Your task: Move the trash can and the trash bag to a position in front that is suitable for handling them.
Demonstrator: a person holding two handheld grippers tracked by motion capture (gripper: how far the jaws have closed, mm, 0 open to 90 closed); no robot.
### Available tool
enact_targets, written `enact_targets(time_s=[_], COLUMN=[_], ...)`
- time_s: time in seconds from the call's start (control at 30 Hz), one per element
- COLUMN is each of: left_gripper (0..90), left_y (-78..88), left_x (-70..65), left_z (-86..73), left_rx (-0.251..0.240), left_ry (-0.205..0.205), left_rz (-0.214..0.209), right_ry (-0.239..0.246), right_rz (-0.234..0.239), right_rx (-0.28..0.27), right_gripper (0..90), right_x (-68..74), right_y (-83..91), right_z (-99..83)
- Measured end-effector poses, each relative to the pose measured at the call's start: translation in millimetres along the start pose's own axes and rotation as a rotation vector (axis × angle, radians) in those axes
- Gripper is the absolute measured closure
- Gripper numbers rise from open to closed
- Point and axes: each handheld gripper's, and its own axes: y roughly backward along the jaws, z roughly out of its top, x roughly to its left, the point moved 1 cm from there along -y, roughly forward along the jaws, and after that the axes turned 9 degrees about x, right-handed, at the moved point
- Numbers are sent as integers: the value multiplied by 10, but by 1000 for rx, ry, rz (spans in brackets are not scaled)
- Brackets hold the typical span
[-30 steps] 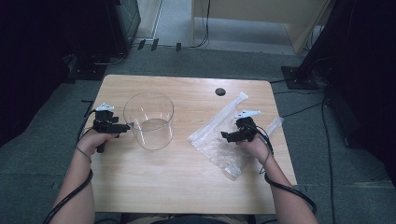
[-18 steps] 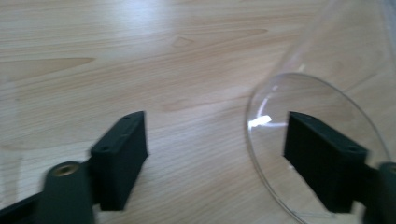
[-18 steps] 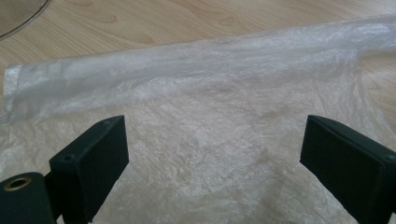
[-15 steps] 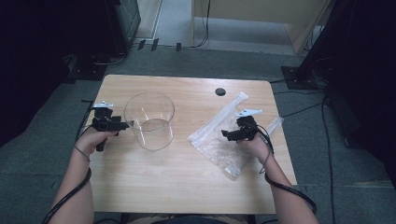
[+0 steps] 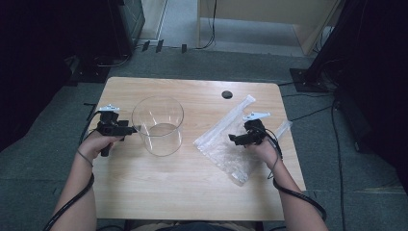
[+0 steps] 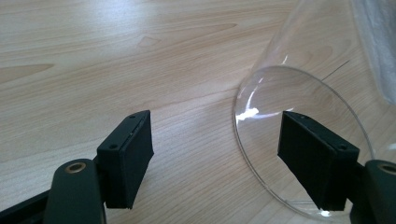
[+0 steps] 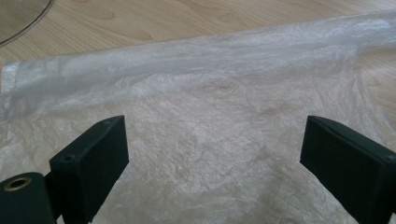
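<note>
A clear round container [image 5: 158, 126] stands on the left half of the wooden table [image 5: 183, 192]. My left gripper [image 5: 133, 128] is at the container's left wall. In the left gripper view its jaws [image 6: 215, 125] stand apart and have just been closing a little. The container's wall and base edge [image 6: 261, 93] lie between them, and no pad visibly presses on it. A crinkled clear plastic bag [image 5: 223, 144] lies flat on the right half of the table. My right gripper [image 5: 234, 139] hovers low over the bag [image 7: 210, 93], open [image 7: 215, 128], with nothing between its pads.
A small dark hole [image 5: 226, 94] sits near the table's far edge. Cables trail from both grippers along the person's forearms. Dark equipment stands on the floor to the left and right of the table.
</note>
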Motion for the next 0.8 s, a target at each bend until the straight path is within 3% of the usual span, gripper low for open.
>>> enact_targets(time_s=[0.7,0.8], left_gripper=[260,259], left_y=[-91,-106], left_x=[-198,-213], left_z=[59,86], left_rx=[2,-20], left_ry=[-77,-62], left_rz=[-38,-49], right_ry=[-36,-31], right_rz=[1,0], right_rx=[-35,-29], right_gripper=[77,78], right_x=[-118,-137], right_y=[63,61], right_z=[-32,-41])
